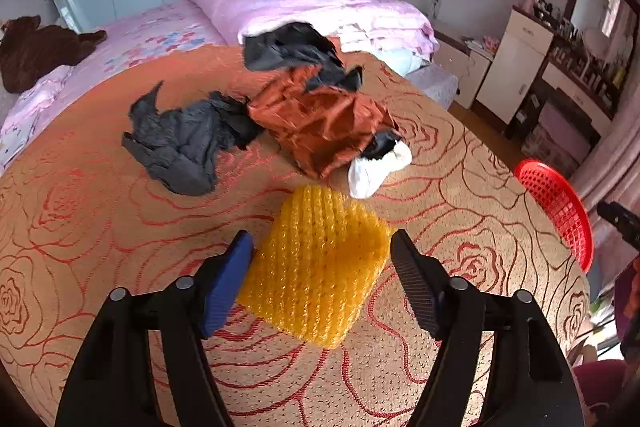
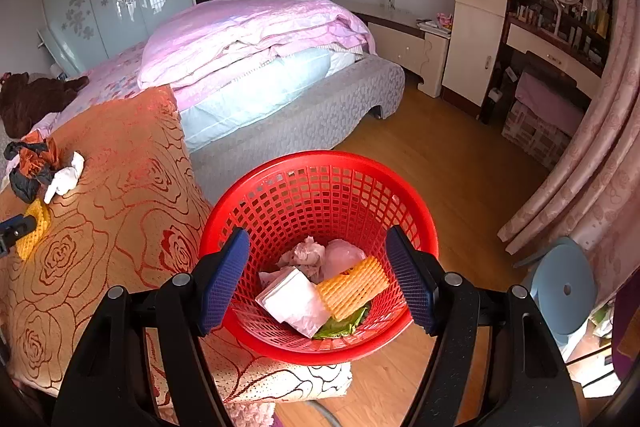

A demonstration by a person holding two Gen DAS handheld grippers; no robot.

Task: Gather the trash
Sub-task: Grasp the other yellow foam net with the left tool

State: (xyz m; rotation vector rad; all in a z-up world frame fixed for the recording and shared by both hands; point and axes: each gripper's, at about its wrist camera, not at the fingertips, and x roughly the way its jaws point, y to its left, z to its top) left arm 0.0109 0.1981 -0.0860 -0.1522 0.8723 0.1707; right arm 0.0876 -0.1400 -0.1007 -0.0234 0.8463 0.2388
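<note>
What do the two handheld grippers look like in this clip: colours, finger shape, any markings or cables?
Both match: the left gripper and right gripper have black plastic linkage arms with round silver pivot pins, ending in flat tapered fingers faced with blue, finely ribbed pads. No cables, labels or sleeves show in either wrist view.

Red basket point(image 2: 320, 187) of trash between open tool point(image 2: 318, 279) fingers — floor below.
</note>
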